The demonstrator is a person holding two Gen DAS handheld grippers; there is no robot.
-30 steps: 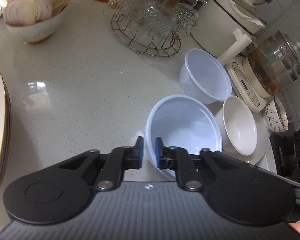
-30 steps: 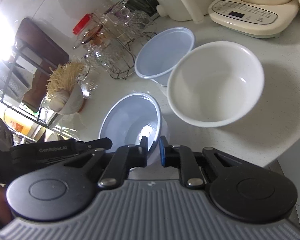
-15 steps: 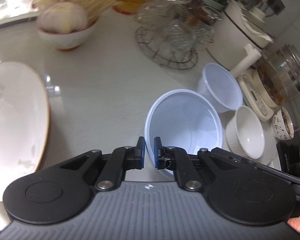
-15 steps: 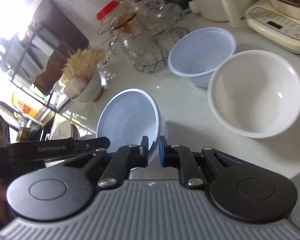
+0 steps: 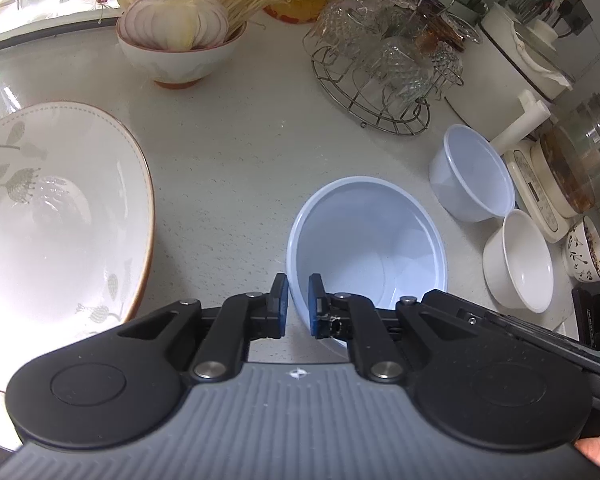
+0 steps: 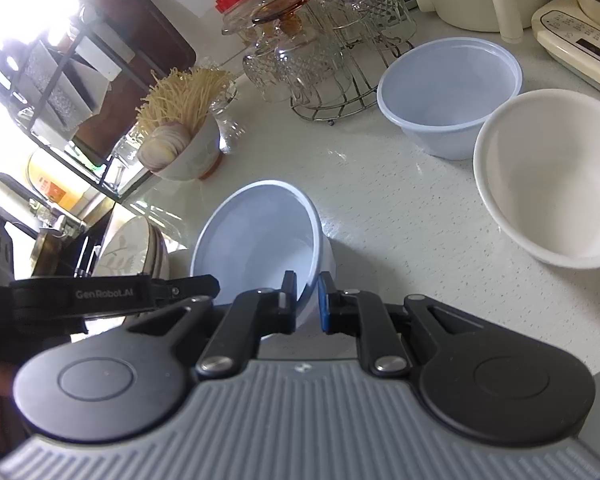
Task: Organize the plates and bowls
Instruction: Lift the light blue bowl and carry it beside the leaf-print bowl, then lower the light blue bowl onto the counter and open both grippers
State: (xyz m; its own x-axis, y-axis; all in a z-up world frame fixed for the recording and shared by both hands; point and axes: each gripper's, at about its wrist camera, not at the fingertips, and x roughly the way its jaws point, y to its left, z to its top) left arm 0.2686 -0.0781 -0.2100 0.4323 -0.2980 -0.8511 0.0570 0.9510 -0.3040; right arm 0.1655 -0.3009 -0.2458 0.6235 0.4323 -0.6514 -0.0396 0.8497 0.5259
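Pinching blue bowl [image 5: 366,248] rim: both tools.

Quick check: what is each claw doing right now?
Left claw: shut on the rim of the pale blue bowl.
Right claw: shut on the same bowl's opposite rim.

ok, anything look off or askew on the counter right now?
Only the pale blue bowl: both claws, left and right, pinch its rim, so it sits tilted. The other blue bowl and the white bowl stand upright; nothing spilled.
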